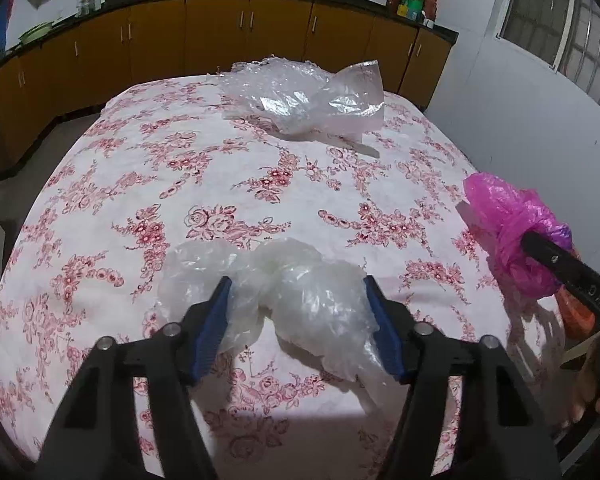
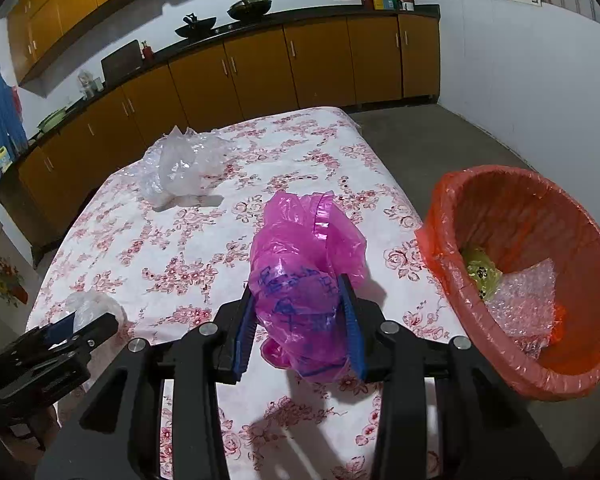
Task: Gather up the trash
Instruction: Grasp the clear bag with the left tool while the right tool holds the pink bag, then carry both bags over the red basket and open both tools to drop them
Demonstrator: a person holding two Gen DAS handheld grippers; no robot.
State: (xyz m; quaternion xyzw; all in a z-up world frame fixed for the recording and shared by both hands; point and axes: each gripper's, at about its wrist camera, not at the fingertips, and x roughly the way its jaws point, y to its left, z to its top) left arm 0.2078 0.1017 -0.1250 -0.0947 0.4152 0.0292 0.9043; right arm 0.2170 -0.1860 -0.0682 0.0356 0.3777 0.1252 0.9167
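A crumpled clear plastic bag (image 1: 300, 276) lies on the floral tablecloth (image 1: 172, 168) near the front edge. My left gripper (image 1: 298, 304) straddles it, and both blue pads touch the plastic. In the right wrist view this gripper (image 2: 88, 320) sits at the lower left with the clear bag (image 2: 90, 302) in it. My right gripper (image 2: 296, 286) is shut on a bunched pink plastic bag (image 2: 300, 240) and holds it above the table. In the left wrist view the pink bag (image 1: 504, 216) shows at the right. A basket lined with red plastic (image 2: 520, 208) stands to the right of the table.
A larger heap of clear plastic (image 1: 300, 100) lies at the table's far end. The basket holds bubble wrap (image 2: 524, 300) and a yellow-green wrapper (image 2: 480, 272). Orange cabinets (image 1: 220, 40) under a dark counter run behind the table. Grey floor lies to the right.
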